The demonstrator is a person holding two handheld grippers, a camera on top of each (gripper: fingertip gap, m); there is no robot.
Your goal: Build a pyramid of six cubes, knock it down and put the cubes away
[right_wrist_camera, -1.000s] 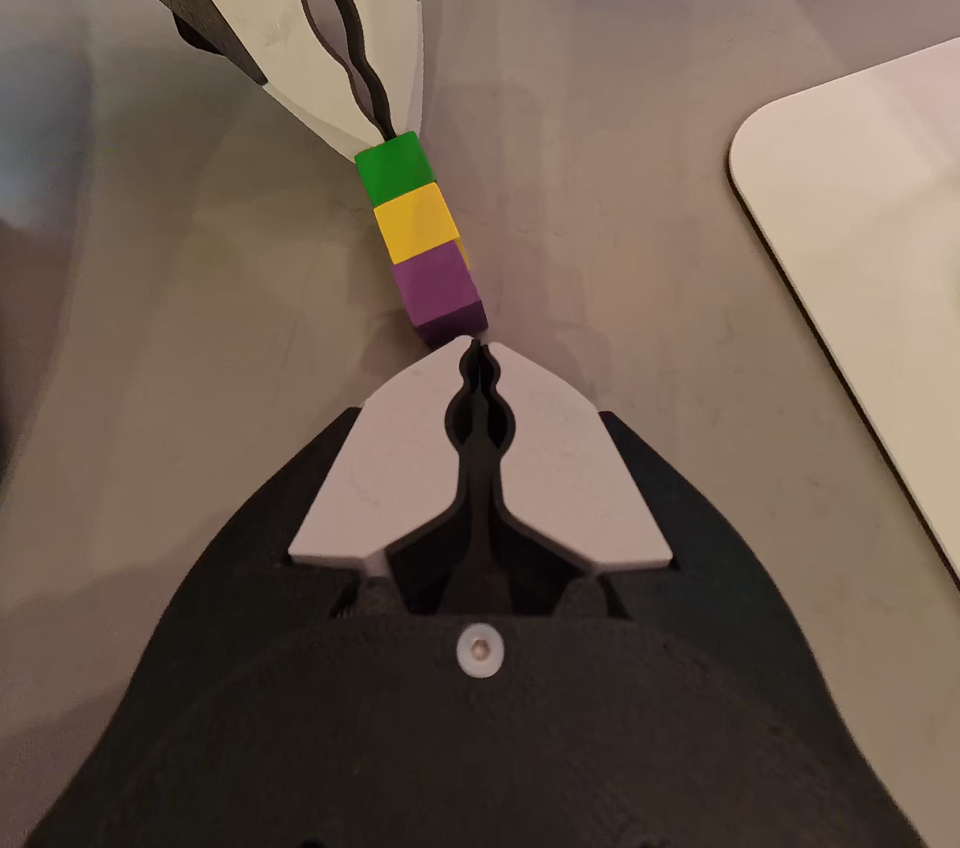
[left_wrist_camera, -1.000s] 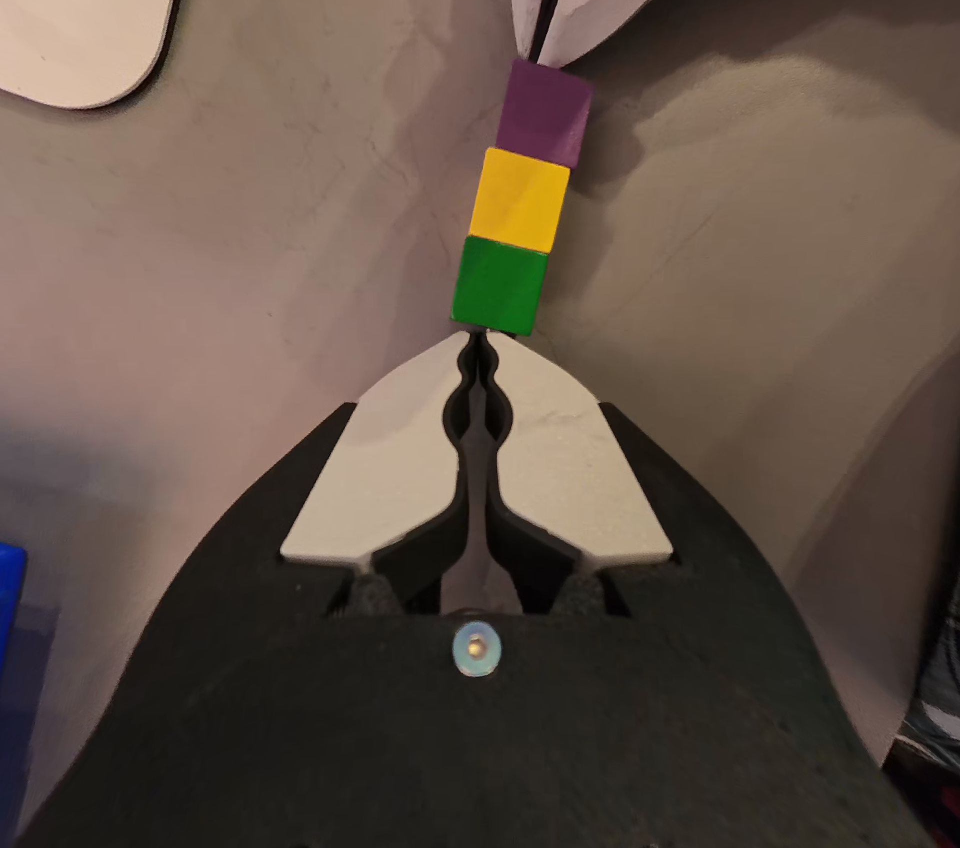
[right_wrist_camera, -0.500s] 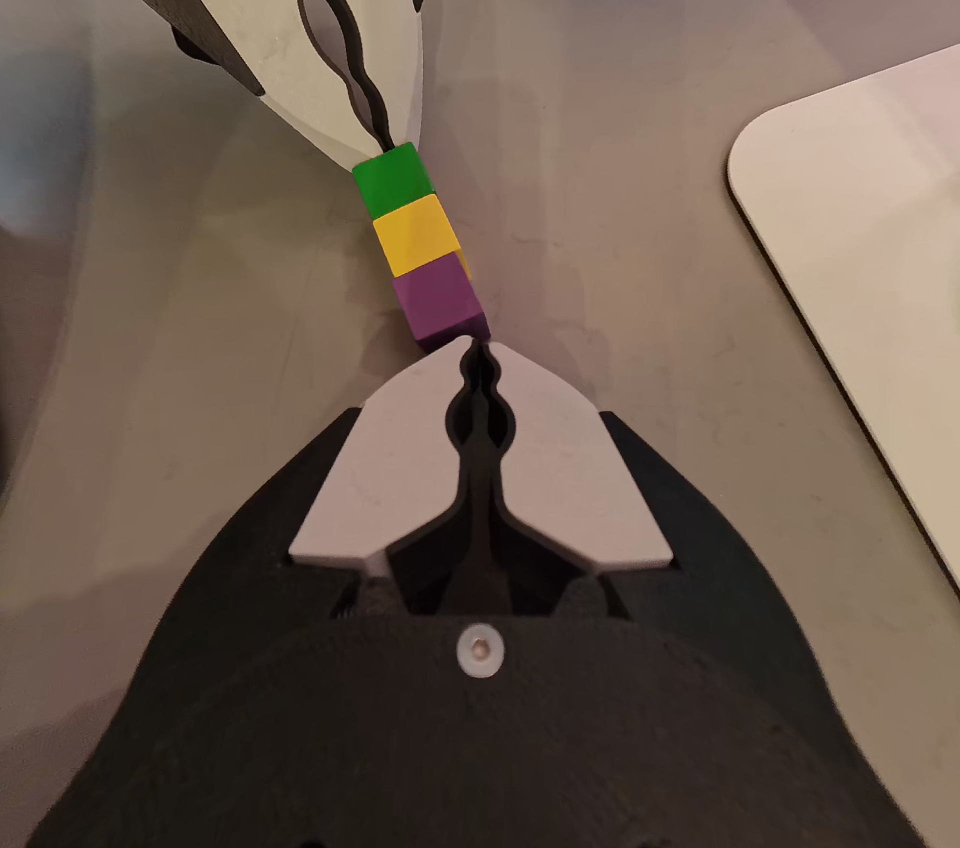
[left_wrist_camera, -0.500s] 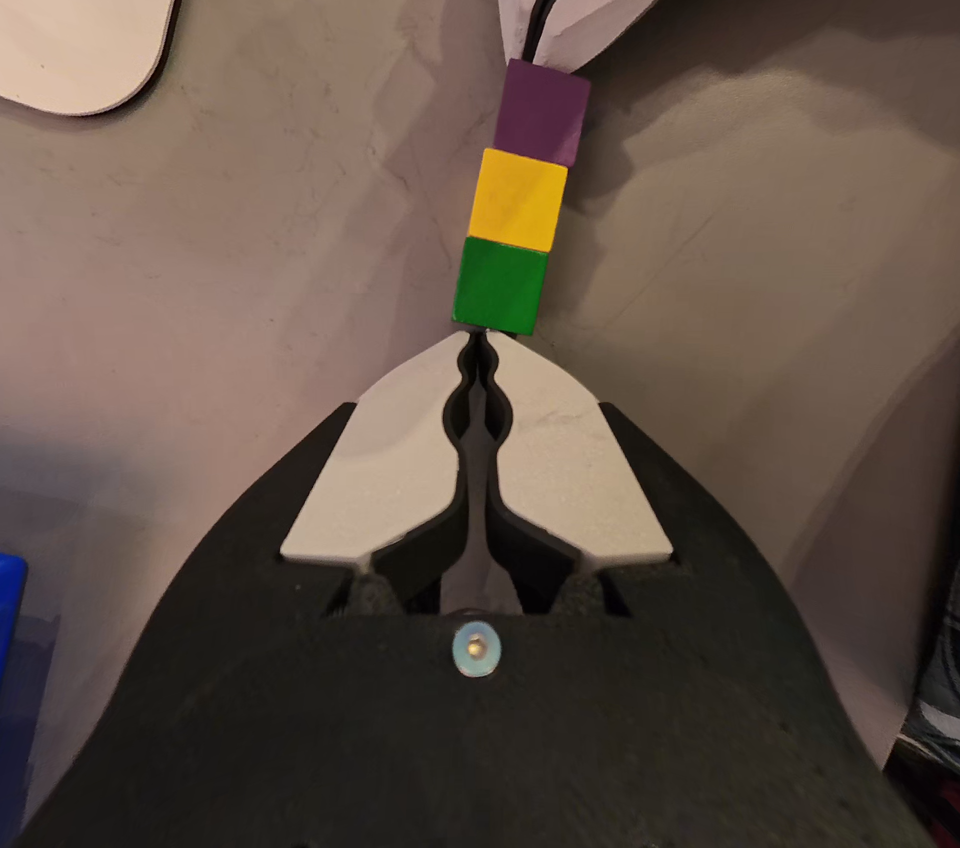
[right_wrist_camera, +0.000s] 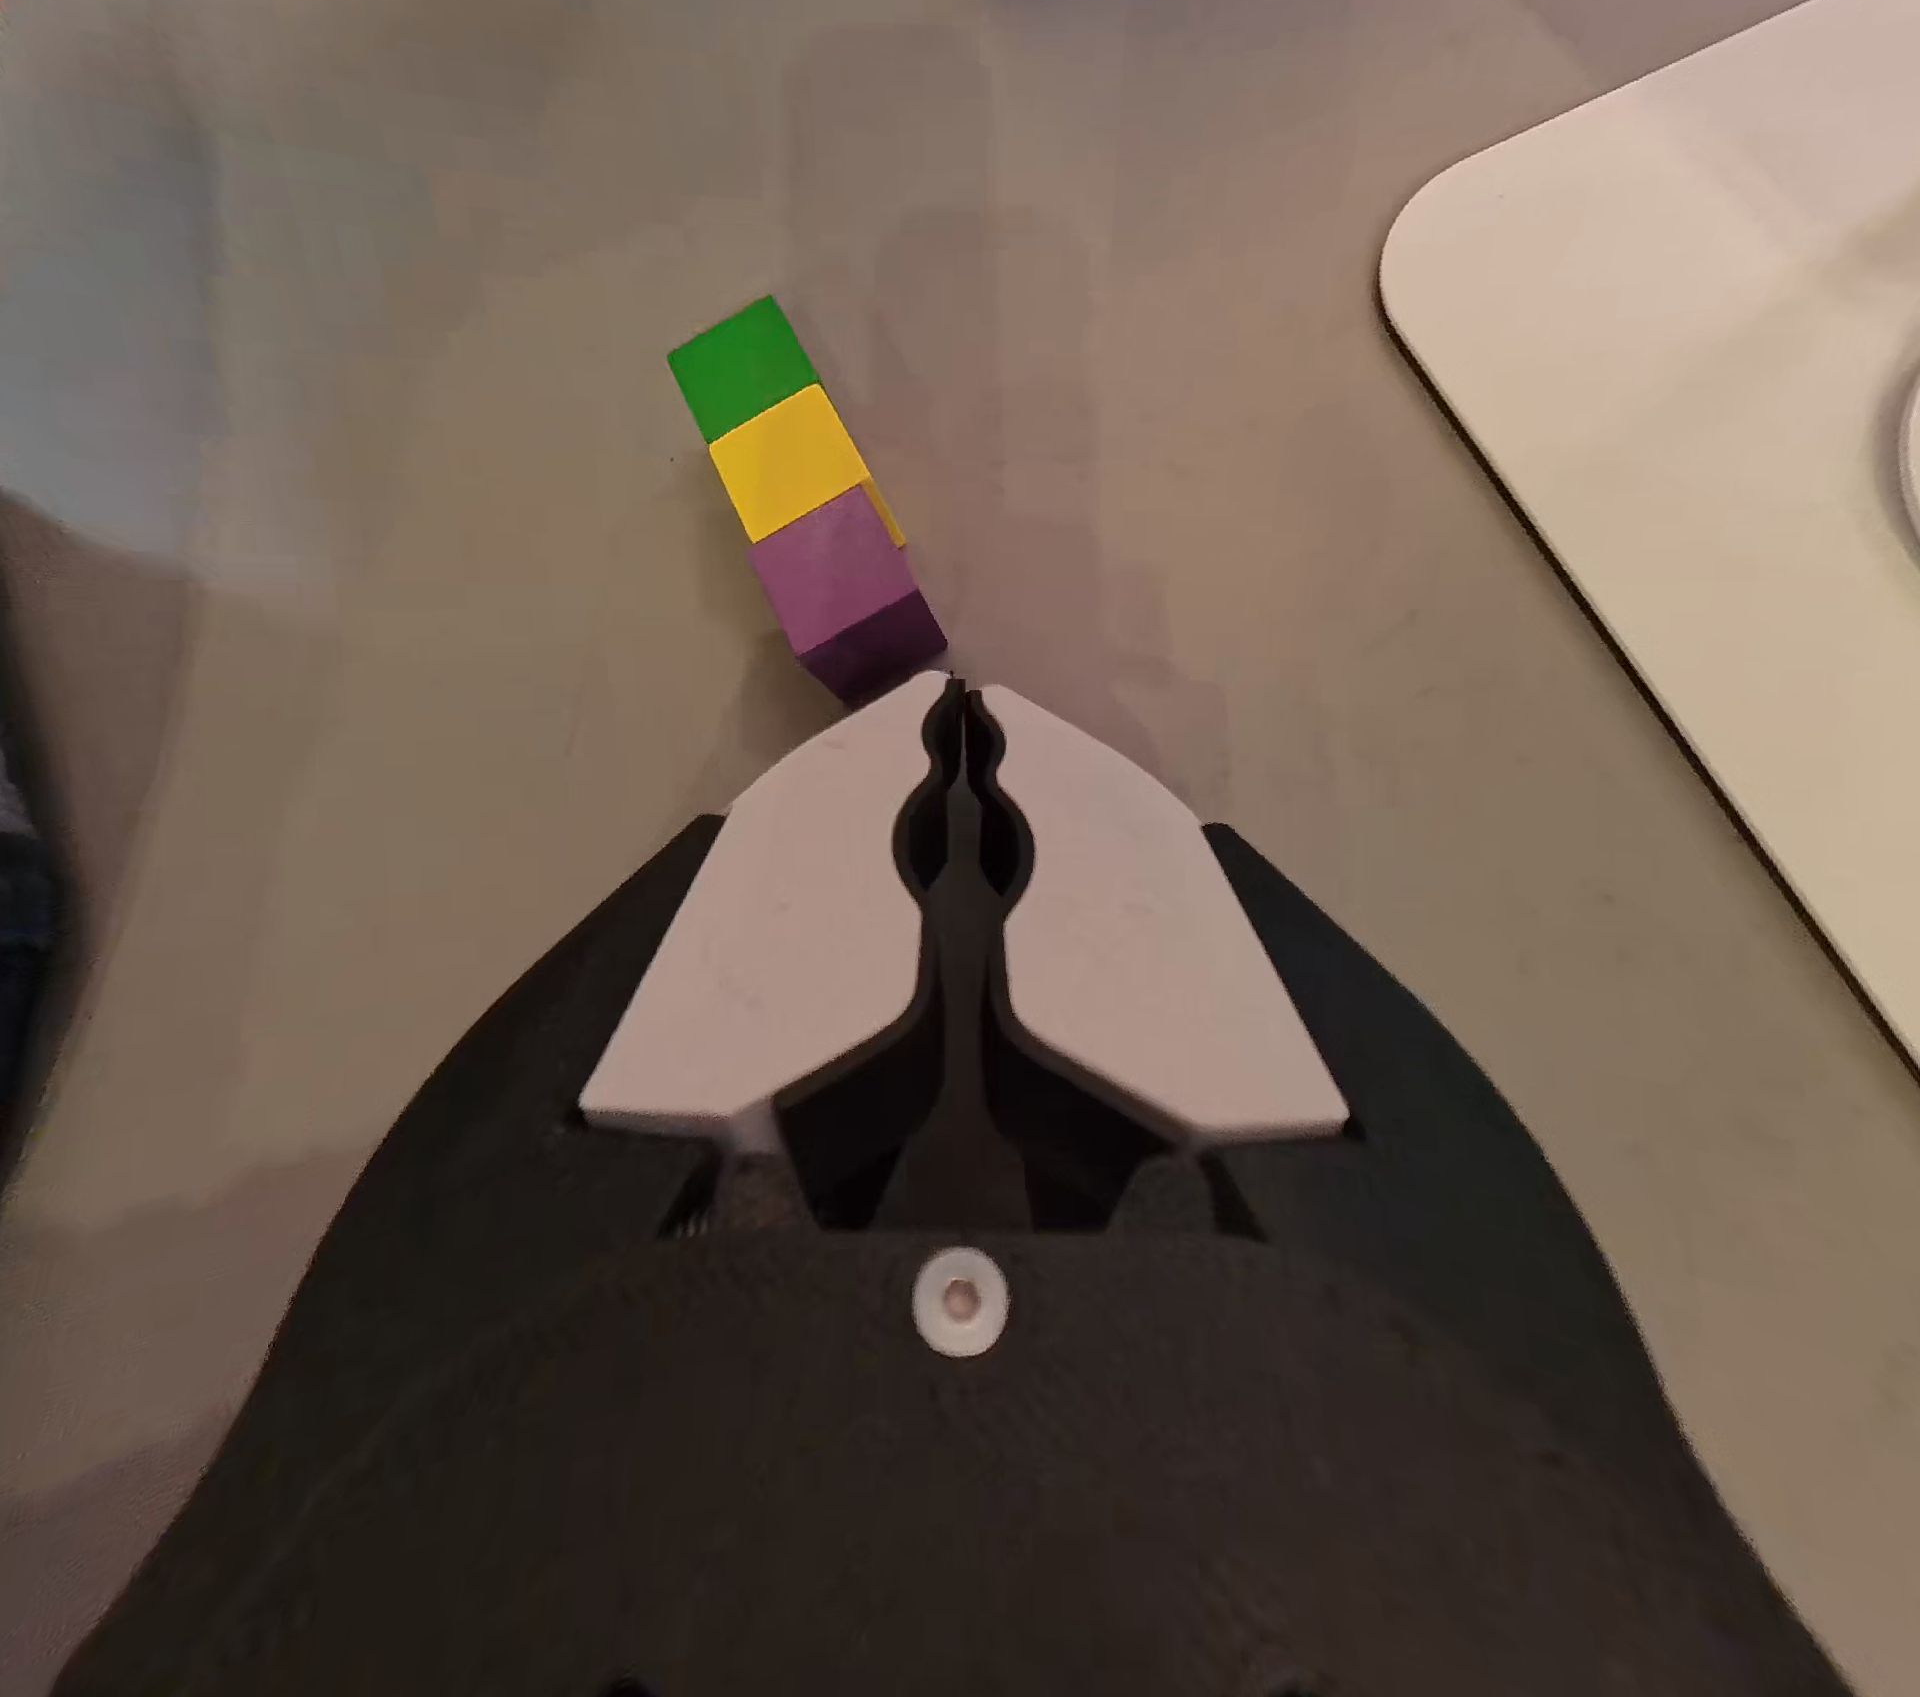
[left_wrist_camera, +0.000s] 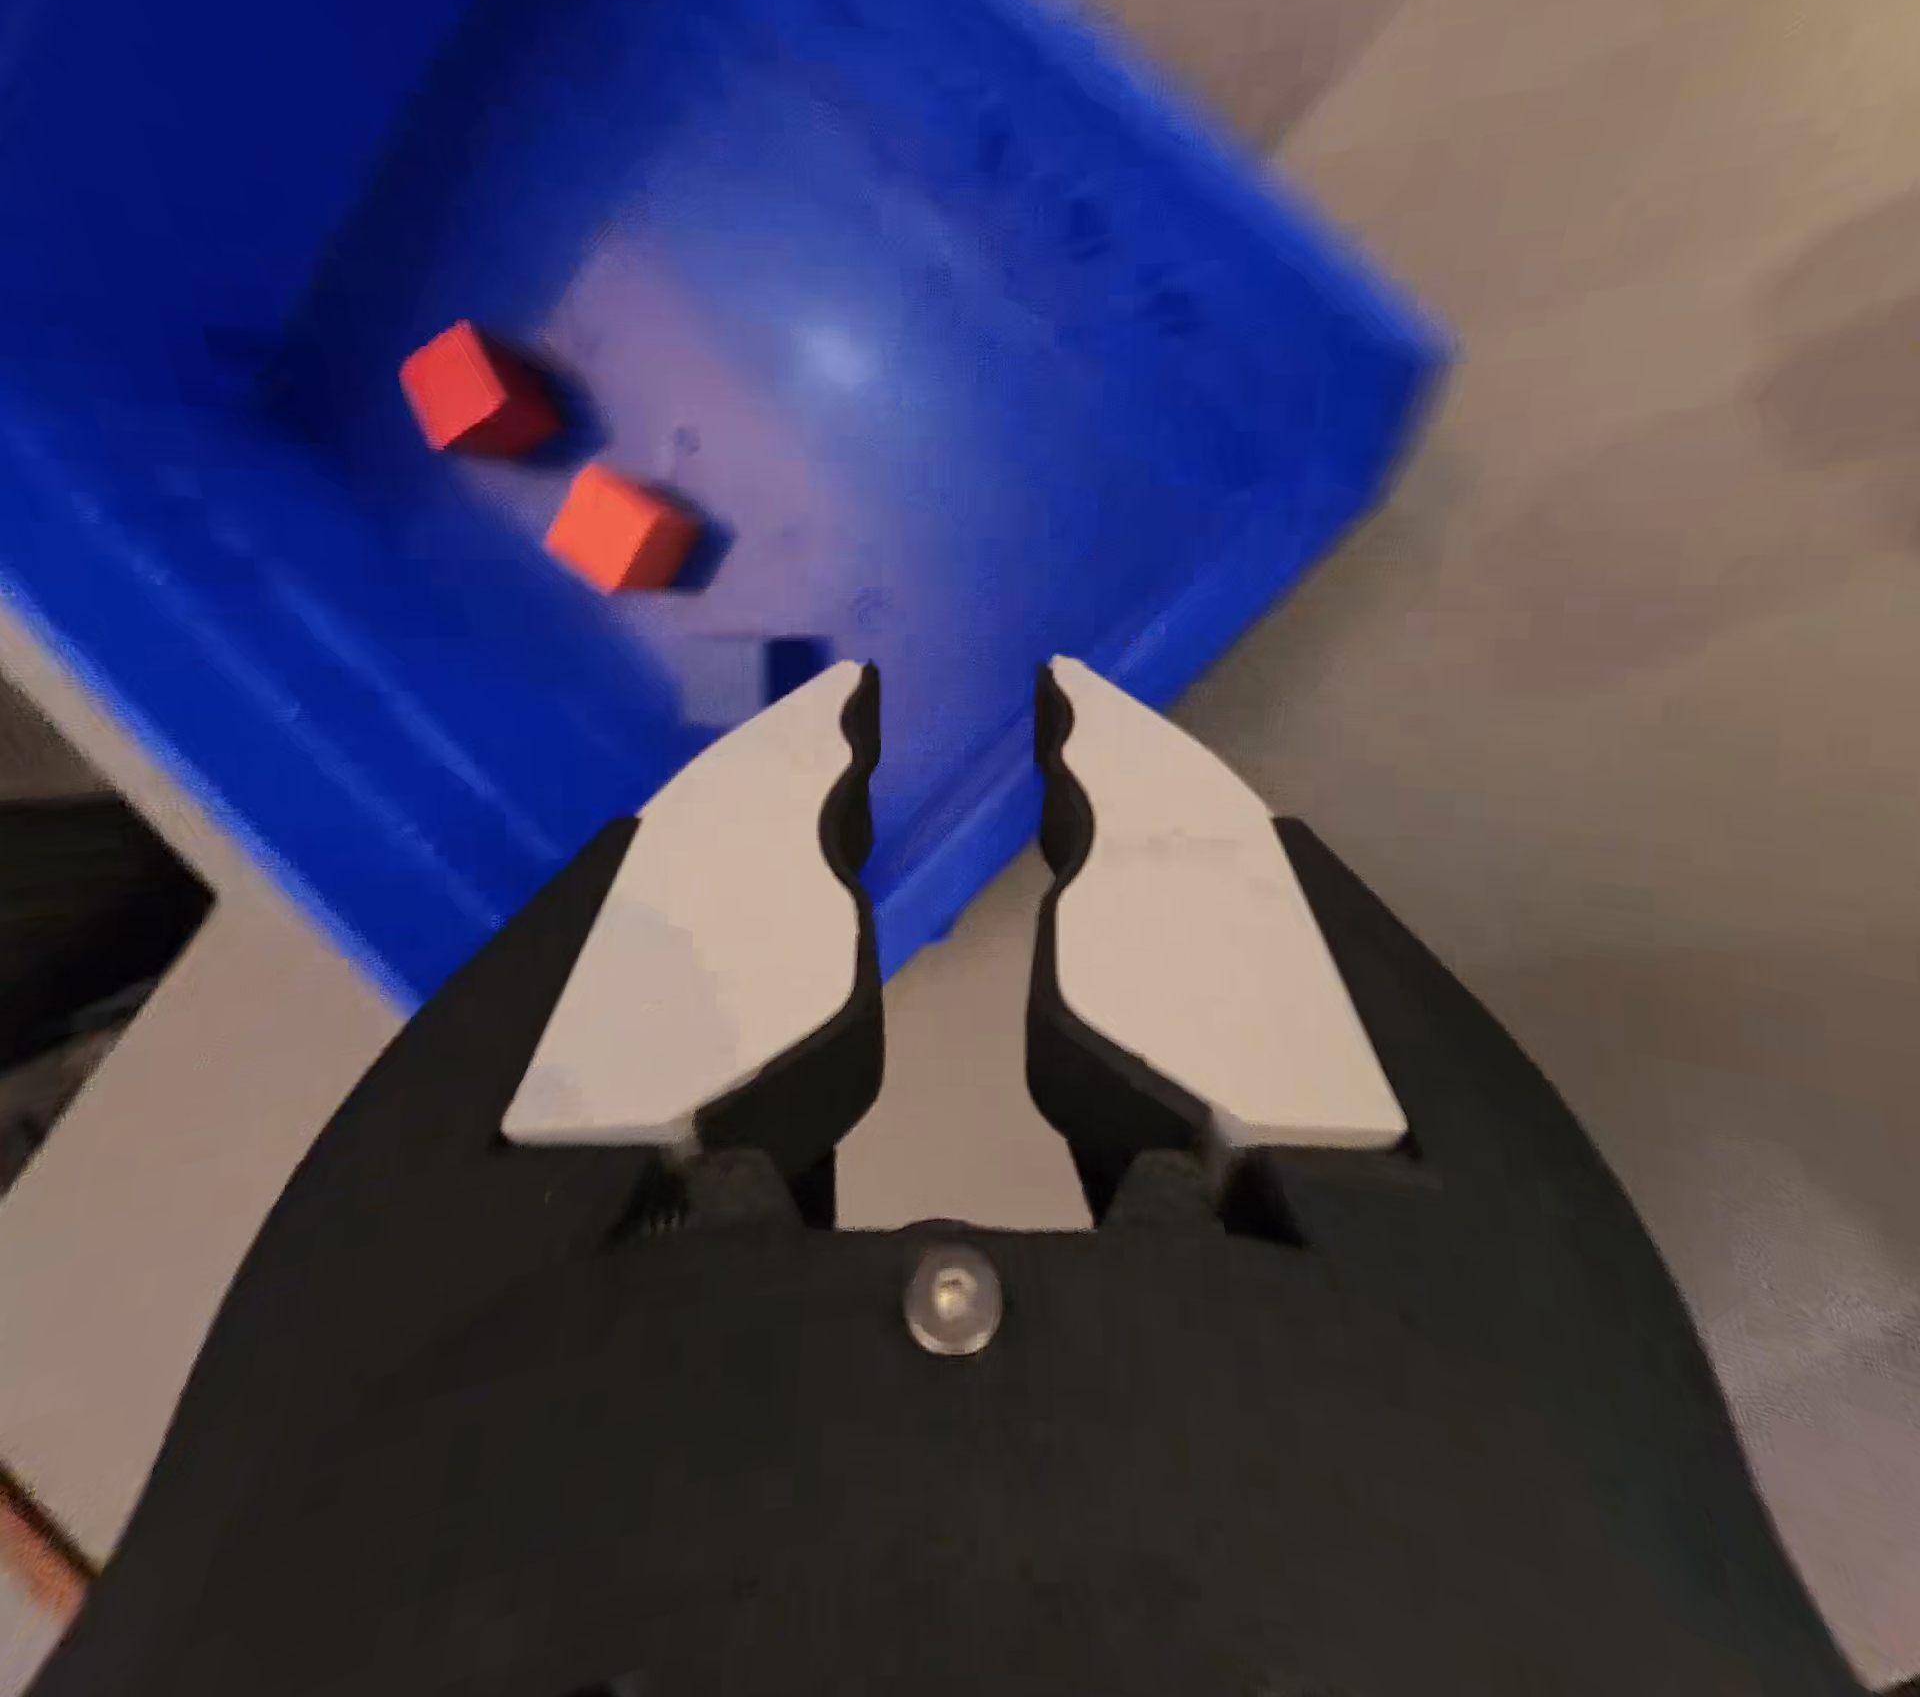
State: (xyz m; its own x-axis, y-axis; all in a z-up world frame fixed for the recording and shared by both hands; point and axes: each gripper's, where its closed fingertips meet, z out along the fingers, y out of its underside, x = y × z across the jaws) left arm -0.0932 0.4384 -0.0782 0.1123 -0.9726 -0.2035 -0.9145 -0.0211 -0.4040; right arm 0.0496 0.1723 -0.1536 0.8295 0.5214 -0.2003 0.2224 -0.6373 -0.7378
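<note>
Left gripper (left_wrist_camera: pixel 954 676): jaws apart, nothing between them, above the blue bin (left_wrist_camera: pixel 1299 525).
Right gripper (right_wrist_camera: pixel 956 689): jaws closed on nothing, just beside the purple cube (right_wrist_camera: pixel 831 572).
Base row: green cube (right_wrist_camera: pixel 740 364), yellow cube (right_wrist_camera: pixel 784 458) and purple touching in line.
In bin: red cube (left_wrist_camera: pixel 462 385), orange cube (left_wrist_camera: pixel 613 527), a dark blue cube (left_wrist_camera: pixel 795 668) near the fingertips.
Progress: likely early building; upper tiers, knock-down and putting away remain.

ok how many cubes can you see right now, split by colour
red cube: 1
orange cube: 1
blue cube: 1, blurred and partly hidden by the fingers
green cube: 1
yellow cube: 1
purple cube: 1
total: 6, three in the blue bin, three in a row on the table
</note>
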